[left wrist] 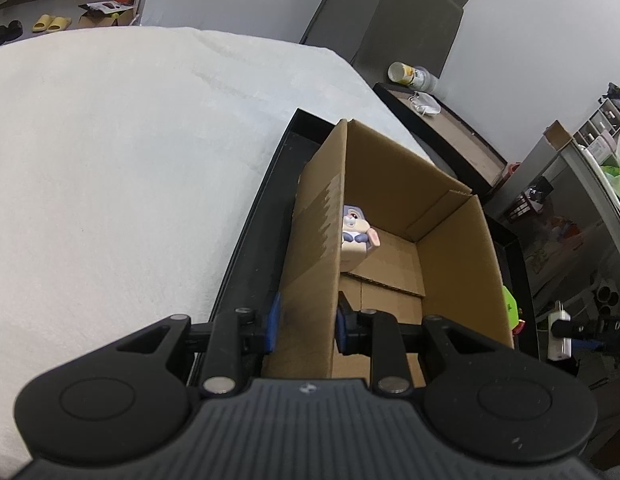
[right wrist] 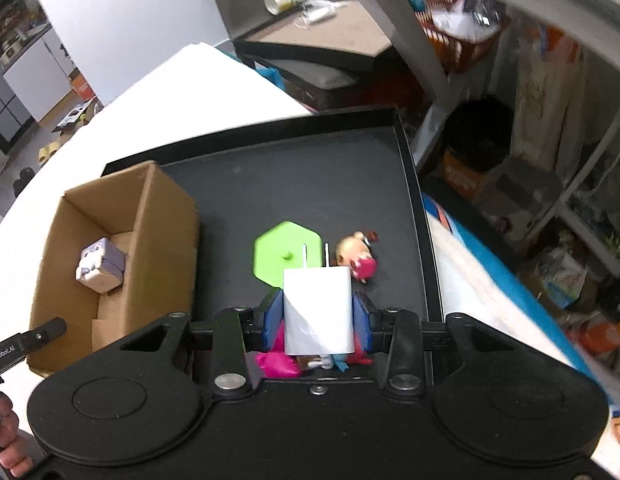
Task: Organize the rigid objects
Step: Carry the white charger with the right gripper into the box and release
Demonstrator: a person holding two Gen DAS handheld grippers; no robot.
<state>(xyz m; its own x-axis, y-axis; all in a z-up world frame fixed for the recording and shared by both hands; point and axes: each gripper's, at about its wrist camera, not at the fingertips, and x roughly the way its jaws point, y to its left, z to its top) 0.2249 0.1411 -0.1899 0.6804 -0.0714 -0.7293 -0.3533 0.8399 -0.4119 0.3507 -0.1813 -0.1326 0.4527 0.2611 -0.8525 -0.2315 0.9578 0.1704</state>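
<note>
Box wall pinned by left tongs; white charger block carried in right tongs.

Left tongs (left wrist: pixel 304 330) are pinched on the near side wall of the open brown cardboard box (left wrist: pixel 457 264), probably to keep it from sliding on the black shallow tray (right wrist: pixel 294 184) that rests on the white-covered surface (left wrist: pixel 110 160). One grey-and-lilac rabbit cube figurine (right wrist: pixel 98 266) is already lying inside the box. To its right, the white rectangular plug-in charger block (right wrist: pixel 318 310) is clamped between the blue pads (right wrist: pixel 274 322) of the right tongs (right wrist: pixel 318 322), prongs pointing away, held above the tray. Beneath it, a lime-green hexagonal plastic piece (right wrist: pixel 278 254) and a small pink-and-tan toy figure (right wrist: pixel 355 258) remain on the tray, judged still unsorted.
</note>
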